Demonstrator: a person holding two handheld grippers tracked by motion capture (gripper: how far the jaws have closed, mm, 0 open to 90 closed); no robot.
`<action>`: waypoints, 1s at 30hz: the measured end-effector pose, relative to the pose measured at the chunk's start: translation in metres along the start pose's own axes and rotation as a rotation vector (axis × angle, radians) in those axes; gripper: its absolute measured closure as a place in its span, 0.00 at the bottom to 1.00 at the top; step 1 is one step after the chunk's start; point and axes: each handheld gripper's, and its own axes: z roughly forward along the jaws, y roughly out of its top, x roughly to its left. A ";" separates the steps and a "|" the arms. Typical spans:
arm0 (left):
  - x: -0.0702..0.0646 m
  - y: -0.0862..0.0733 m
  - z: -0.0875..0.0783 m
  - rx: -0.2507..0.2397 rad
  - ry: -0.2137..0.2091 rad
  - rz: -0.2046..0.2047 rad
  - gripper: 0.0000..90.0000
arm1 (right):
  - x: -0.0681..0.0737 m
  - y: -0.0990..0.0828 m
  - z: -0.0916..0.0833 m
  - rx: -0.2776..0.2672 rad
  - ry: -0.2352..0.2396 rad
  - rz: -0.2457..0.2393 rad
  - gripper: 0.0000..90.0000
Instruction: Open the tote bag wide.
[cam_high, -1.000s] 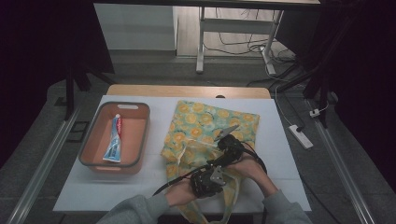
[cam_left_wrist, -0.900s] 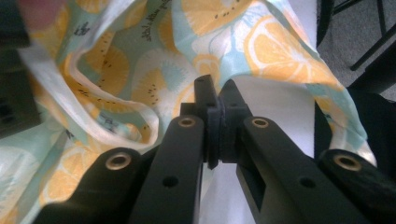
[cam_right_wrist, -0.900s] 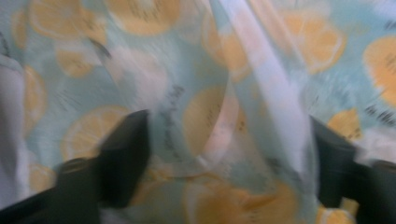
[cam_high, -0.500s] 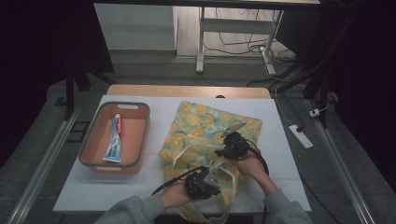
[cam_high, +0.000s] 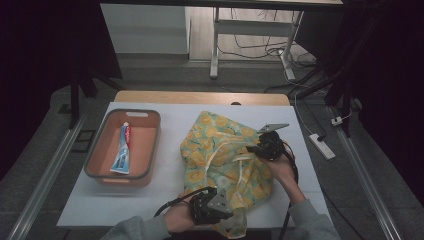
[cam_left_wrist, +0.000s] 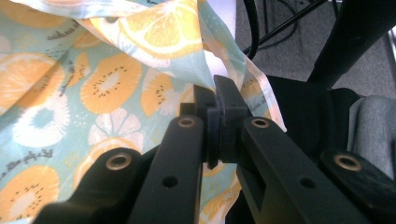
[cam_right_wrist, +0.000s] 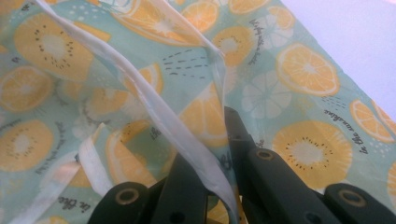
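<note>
Yellow-and-teal citrus-print cloth bag (cam_high: 220, 160) lies right of the orange plastic tray (cam_high: 100, 165), its mouth toward me, with my left gripper (cam_high: 212, 207) clamped on the near rim and my right gripper (cam_high: 262, 146) clamped on the far rim, apart.

The cloth bag (cam_high: 220, 160) lies on the table (cam_high: 170, 200) between the two grippers. The left gripper (cam_high: 227, 210) sits at the bag's near edge, the right gripper (cam_high: 256, 149) at its far right edge, well apart from each other. A tray (cam_high: 100, 170) stands on the table well to the left of the left gripper, apart from the bag, and a toothpaste tube (cam_high: 121, 149) lies in it. A power strip (cam_high: 321, 146) lies on the floor to the right of the right gripper, off the table.
</note>
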 end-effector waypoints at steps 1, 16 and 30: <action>0.001 -0.001 0.000 0.002 -0.004 -0.004 0.99 | 0.000 0.000 0.001 0.004 -0.001 -0.004 0.98; 0.009 -0.010 0.004 0.001 -0.007 -0.047 0.70 | -0.011 -0.019 0.023 0.089 -0.019 0.049 0.97; 0.072 -0.013 -0.056 -0.077 0.310 -0.298 0.39 | 0.001 -0.013 0.016 0.057 0.011 0.010 0.97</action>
